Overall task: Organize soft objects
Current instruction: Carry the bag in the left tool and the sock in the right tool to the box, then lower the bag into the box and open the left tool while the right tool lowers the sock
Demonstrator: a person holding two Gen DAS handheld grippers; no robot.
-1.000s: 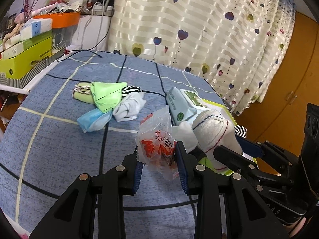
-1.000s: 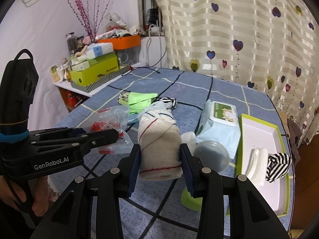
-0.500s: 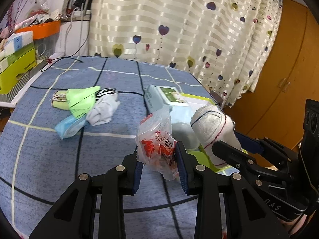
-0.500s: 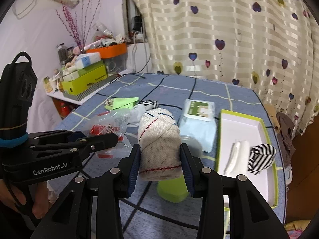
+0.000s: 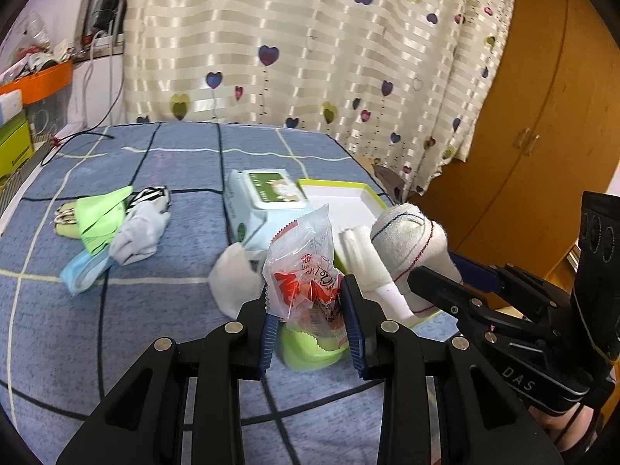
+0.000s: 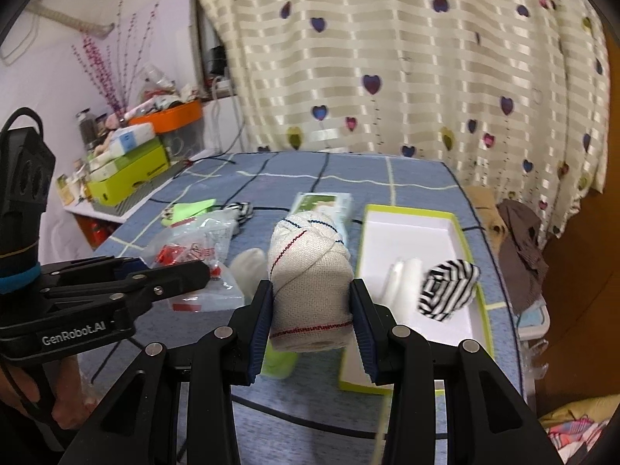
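"GenRobot.AI" on left claw (image 6: pixel 170 271), "DAS" on right claw (image 5: pixel 434 277).

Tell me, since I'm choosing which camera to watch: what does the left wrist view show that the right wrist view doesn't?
Only the left wrist view shows the blue face mask and the wooden wardrobe. Only the right wrist view shows the striped sock in the tray and a hand. Both show the snack bag in the left gripper and the rolled sock in the right gripper.
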